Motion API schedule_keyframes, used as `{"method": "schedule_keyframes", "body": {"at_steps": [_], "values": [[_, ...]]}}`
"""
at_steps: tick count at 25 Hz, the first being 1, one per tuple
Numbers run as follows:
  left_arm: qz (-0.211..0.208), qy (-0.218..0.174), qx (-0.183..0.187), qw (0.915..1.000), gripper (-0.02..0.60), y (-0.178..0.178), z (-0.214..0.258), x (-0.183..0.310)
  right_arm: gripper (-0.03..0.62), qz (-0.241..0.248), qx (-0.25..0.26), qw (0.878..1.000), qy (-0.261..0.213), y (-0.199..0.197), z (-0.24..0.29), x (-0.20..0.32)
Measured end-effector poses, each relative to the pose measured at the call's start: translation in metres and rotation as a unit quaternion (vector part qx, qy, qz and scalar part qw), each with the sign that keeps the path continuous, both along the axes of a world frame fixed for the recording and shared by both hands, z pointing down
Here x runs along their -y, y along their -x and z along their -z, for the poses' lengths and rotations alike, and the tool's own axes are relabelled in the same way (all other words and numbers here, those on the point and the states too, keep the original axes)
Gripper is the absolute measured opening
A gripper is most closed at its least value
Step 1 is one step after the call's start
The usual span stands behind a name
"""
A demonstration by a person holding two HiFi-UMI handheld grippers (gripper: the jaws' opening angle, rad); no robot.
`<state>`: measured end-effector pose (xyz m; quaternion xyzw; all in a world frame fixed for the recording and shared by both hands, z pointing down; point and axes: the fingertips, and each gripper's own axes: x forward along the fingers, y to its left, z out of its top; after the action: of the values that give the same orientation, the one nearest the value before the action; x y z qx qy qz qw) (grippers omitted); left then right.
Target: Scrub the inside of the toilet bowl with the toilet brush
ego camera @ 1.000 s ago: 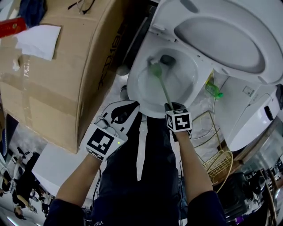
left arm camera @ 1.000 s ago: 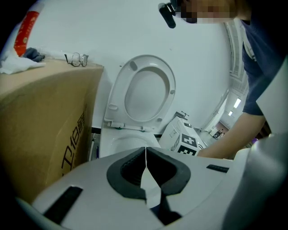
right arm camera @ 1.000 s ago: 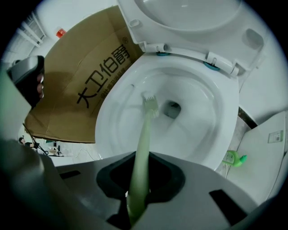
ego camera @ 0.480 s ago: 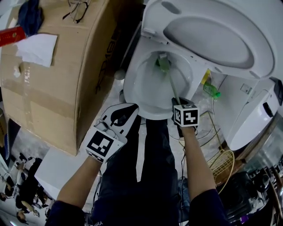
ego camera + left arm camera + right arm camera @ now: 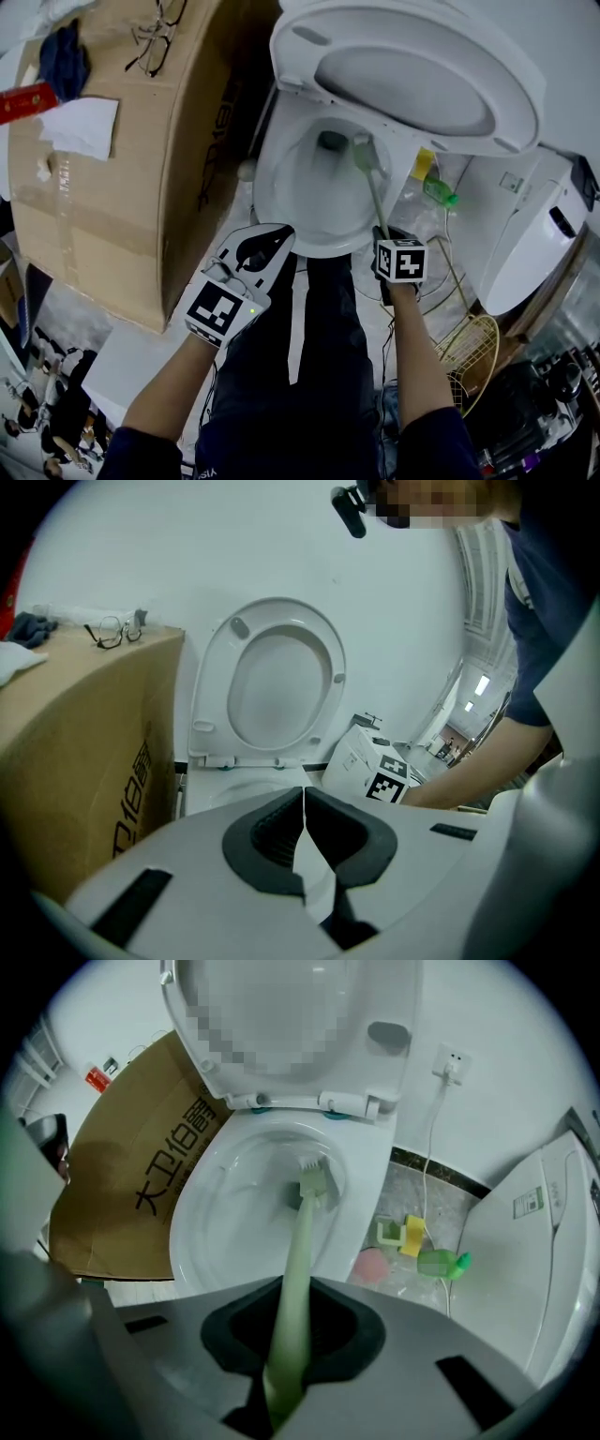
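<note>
Right gripper [image 5: 291, 1335]: jaws are clenched on the pale green handle of the toilet brush [image 5: 298, 1241]. The handle is run forward from the jaws down into the toilet bowl [image 5: 281, 202]. The brush head [image 5: 364, 150] is set against the far right inner wall of the bowl, just beside the dark drain opening [image 5: 331, 141]. Whether the bristles are pressed flat cannot be told.

Left gripper [image 5: 304, 817]: jaws are closed together with nothing between them. It is held low at the near left of the bowl rim, apart from the brush.

Surroundings: the seat and lid [image 5: 412, 80] are raised upright against a plain white wall [image 5: 281, 546]. A large cardboard box [image 5: 122, 178] is stood close to the left of the toilet. On its top are seen spectacles [image 5: 155, 37], a dark blue cloth [image 5: 61, 56], a white sheet [image 5: 80, 127] and a red object [image 5: 23, 101].

The floor [image 5: 422, 1199] is grey speckled stone. On it, right of the bowl, a green bottle [image 5: 441, 1263] is laid on its side, with a yellow piece [image 5: 412, 1237] and a pink round item [image 5: 372, 1263] near it. A wall socket [image 5: 453, 1065] with a white cord is noted above them. A white unit [image 5: 525, 234] and a wire basket [image 5: 469, 347] are placed further right.
</note>
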<state>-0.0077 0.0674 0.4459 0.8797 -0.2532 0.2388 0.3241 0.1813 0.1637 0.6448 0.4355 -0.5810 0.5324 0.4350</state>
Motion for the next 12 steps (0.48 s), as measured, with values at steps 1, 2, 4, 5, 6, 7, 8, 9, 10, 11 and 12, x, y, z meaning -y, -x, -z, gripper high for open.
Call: {"method": "schedule_keyframes", "body": {"at_steps": [1, 2, 4, 5, 6, 7, 8, 9, 10, 11, 12], "values": [[-0.002, -0.001, 0.001, 1.0000, 0.032, -0.001, 0.002, 0.000, 0.048, -0.008, 0.001, 1.000, 0.004, -0.002, 0.000, -0.006], [-0.004, -0.002, 0.002, 1.0000, 0.032, -0.002, 0.003, 0.001, 0.048, -0.015, 0.004, 1.000, 0.009, -0.004, 0.000, -0.012], [-0.008, -0.003, 0.003, 1.0000, 0.032, -0.004, 0.005, 0.001, 0.048, -0.024, 0.008, 1.000, 0.016, -0.004, 0.000, -0.022], [-0.010, -0.003, 0.004, 0.9999, 0.032, -0.005, 0.006, 0.000, 0.048, -0.026, 0.009, 0.999, 0.020, -0.002, 0.000, -0.027], [-0.011, -0.003, 0.004, 0.9999, 0.032, -0.006, 0.007, 0.000, 0.048, -0.026, 0.011, 0.999, 0.022, 0.000, 0.001, -0.031], [-0.012, -0.003, 0.005, 0.9999, 0.032, -0.006, 0.008, 0.000, 0.048, -0.027, 0.013, 0.999, 0.025, 0.002, 0.001, -0.035], [-0.013, -0.003, 0.005, 0.9999, 0.032, -0.006, 0.009, -0.001, 0.048, -0.028, 0.016, 0.999, 0.028, 0.005, 0.001, -0.039], [-0.015, -0.003, 0.006, 0.9999, 0.032, -0.006, 0.010, -0.002, 0.048, -0.028, 0.018, 0.999, 0.032, 0.008, 0.001, -0.043], [-0.016, -0.004, 0.007, 0.9998, 0.032, -0.006, 0.011, -0.003, 0.048, -0.028, 0.021, 0.999, 0.037, 0.012, 0.000, -0.048], [-0.018, -0.004, 0.008, 0.9998, 0.032, -0.007, 0.012, -0.004, 0.048, -0.026, 0.024, 0.999, 0.042, 0.015, 0.000, -0.053], [-0.019, -0.004, 0.008, 0.9998, 0.032, -0.007, 0.013, -0.005, 0.048, -0.025, 0.026, 0.998, 0.046, 0.018, 0.000, -0.058]]}}
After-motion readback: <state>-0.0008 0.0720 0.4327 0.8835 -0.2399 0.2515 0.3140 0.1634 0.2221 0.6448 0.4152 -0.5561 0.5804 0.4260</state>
